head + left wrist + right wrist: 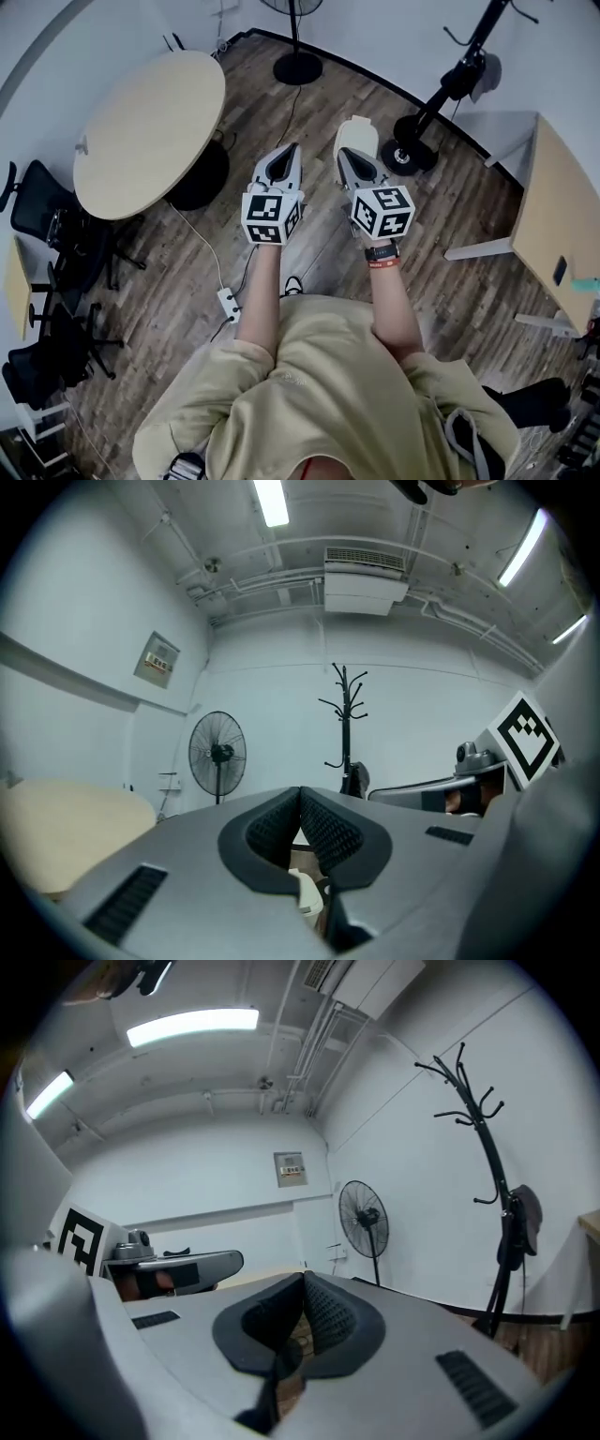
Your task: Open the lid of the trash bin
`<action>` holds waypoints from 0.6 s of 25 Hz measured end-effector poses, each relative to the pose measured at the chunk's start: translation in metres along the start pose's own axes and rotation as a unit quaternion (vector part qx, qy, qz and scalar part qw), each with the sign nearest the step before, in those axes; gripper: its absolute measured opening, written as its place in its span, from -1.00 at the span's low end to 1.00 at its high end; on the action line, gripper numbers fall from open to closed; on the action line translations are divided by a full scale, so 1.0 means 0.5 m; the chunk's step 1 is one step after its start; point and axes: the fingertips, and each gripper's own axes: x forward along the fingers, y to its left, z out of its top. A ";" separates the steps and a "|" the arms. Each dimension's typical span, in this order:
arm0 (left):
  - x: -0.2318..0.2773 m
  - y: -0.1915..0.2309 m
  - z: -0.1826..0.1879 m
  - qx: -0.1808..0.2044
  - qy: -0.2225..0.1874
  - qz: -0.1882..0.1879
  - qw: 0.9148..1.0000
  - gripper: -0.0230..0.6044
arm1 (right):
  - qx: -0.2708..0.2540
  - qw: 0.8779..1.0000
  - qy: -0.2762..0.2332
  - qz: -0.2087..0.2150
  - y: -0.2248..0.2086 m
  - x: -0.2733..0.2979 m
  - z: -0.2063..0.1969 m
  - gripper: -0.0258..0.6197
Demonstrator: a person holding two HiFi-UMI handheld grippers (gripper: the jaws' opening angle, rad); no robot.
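Observation:
A small cream trash bin (357,134) stands on the wooden floor ahead of me, its lower part hidden behind my right gripper. Its lid looks down. My left gripper (284,157) points forward just left of the bin, held above the floor. My right gripper (349,159) hovers over the bin's near side. Both pairs of jaws are pressed together with nothing between them. In the left gripper view (300,793) a bit of the cream bin (306,893) shows below the shut jaws. The right gripper view (303,1281) shows only floor under its jaws.
A round beige table (150,131) stands to the left with black chairs (47,225) beside it. A fan's base (298,67) and a coat rack's base (412,155) sit beyond the bin. A desk (562,225) is at right. A power strip (229,302) and cable lie near my feet.

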 end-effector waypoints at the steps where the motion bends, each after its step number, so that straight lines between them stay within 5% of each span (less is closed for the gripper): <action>1: 0.016 -0.015 -0.001 0.001 0.000 -0.016 1.000 -0.85 | 0.003 1.000 -0.003 -0.016 -0.020 -0.007 0.002 -0.87; 15: 0.088 -0.083 -0.024 0.003 0.006 -0.128 0.992 -0.85 | 0.024 0.991 -0.013 -0.135 -0.090 -0.059 -0.024 -0.87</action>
